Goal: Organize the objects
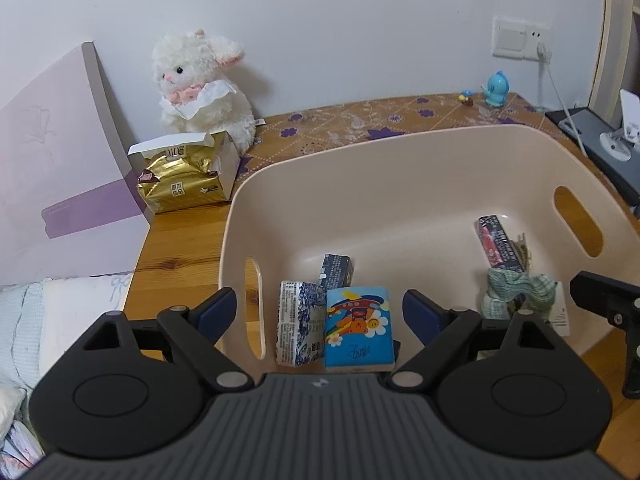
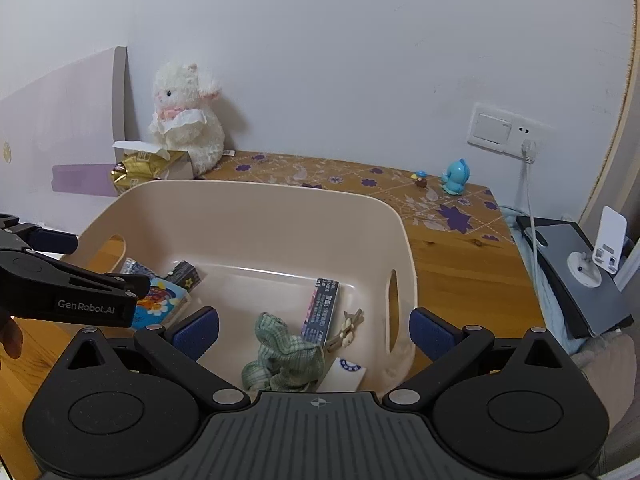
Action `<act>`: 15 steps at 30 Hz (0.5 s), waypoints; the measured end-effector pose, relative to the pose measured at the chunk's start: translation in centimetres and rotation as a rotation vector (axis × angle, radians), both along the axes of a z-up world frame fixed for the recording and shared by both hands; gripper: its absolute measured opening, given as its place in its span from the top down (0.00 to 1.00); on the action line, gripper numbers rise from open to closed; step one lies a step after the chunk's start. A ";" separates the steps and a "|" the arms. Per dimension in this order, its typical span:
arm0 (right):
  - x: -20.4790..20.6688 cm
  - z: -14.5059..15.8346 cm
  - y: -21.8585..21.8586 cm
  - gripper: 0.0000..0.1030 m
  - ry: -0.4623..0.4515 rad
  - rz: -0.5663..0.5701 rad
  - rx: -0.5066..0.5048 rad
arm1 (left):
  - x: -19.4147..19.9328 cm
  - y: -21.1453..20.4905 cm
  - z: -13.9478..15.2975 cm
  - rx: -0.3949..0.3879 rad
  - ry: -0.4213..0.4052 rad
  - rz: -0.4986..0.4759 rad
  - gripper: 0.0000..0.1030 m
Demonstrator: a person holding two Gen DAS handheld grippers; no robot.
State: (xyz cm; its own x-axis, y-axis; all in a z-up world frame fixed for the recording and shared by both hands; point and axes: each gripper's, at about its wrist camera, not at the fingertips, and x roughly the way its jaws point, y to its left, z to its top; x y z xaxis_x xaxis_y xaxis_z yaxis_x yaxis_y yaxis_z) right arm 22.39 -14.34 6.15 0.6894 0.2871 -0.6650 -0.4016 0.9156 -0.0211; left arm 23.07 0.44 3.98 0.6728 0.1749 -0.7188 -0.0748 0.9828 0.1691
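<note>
left wrist view: left gripper (image 1: pixel 318 312) hangs over the near-left part of the beige tub (image 1: pixel 360 152), fingers spread wide, nothing between them. below it in the tub: blue cartoon tissue pack (image 1: pixel 356 328), touching a blue-and-white patterned carton (image 1: pixel 298 328) on its left, small dark box (image 1: pixel 336 272) just behind both. toward the tub's right end: long dark box (image 1: pixel 498 244) leaning on the wall, green checked cloth (image 1: pixel 516 292) in front of it, white card (image 1: pixel 560 316) partly under the cloth.

right wrist view: right gripper (image 2: pixel 314 334) over the tub's (image 2: pixel 256 200) near-right part, fingers wide apart, empty. green cloth (image 2: pixel 286 356) directly under it, long dark box (image 2: pixel 322 310) just behind the cloth, small beige clip-like item (image 2: pixel 350 330) beside the box near the tub's right handle slot; can't tell what it is. left gripper (image 2: pixel 52 240) enters over the tub's left end.

outside the tub: white plush bunny (image 1: pixel 200 84) and gold tissue pack (image 1: pixel 184 176) behind its left end, blue figurine (image 1: pixel 496 88) behind its right end, all on the wooden table (image 1: pixel 180 240).
</note>
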 end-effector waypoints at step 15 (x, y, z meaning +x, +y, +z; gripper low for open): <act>-6.9 3.3 -1.0 0.00 -0.092 0.003 0.034 | -7.7 -0.6 3.7 0.012 -0.167 0.019 0.11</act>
